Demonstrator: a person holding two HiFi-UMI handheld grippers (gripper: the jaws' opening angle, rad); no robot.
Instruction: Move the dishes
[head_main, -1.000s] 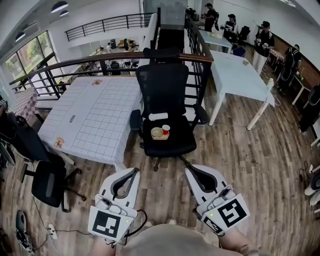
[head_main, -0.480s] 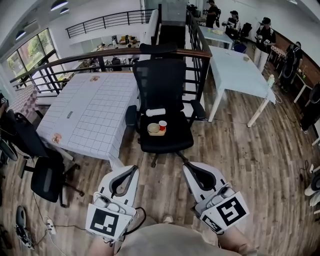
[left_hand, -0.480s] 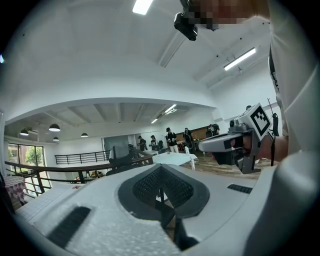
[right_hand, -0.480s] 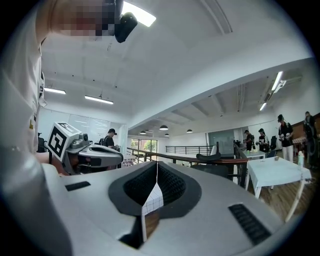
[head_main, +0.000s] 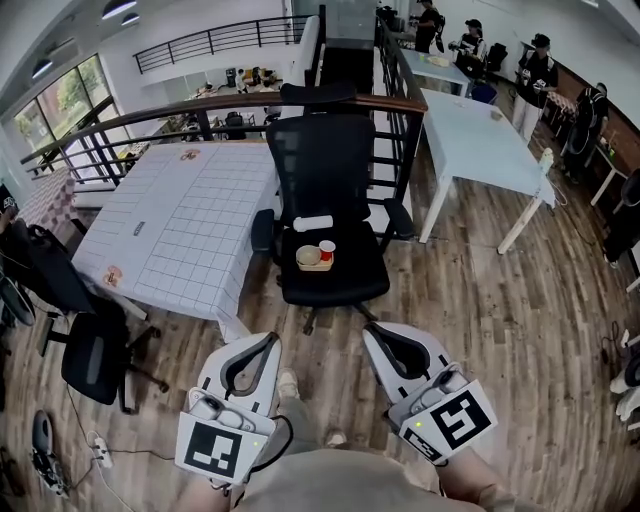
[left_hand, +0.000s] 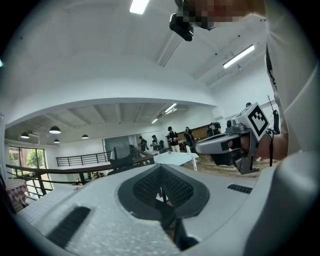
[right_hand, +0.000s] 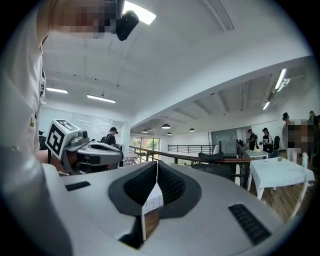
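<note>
Floor (head_main: 480, 300) is showing brown wood planks with a slight sheen; chair (head_main: 325, 170) is wearing black mesh; table (head_main: 190, 230) is wearing white gridded cloth; left gripper (head_main: 268, 342) and right gripper (head_main: 370, 332) are looking matt grey plastic.

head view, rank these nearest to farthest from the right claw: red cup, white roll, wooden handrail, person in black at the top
1. red cup, on the chair seat, ahead and left of the right claw
2. white roll, just behind the cup, at the back of the seat
3. wooden handrail, behind the chair
4. person in black, at the room's far end
</note>
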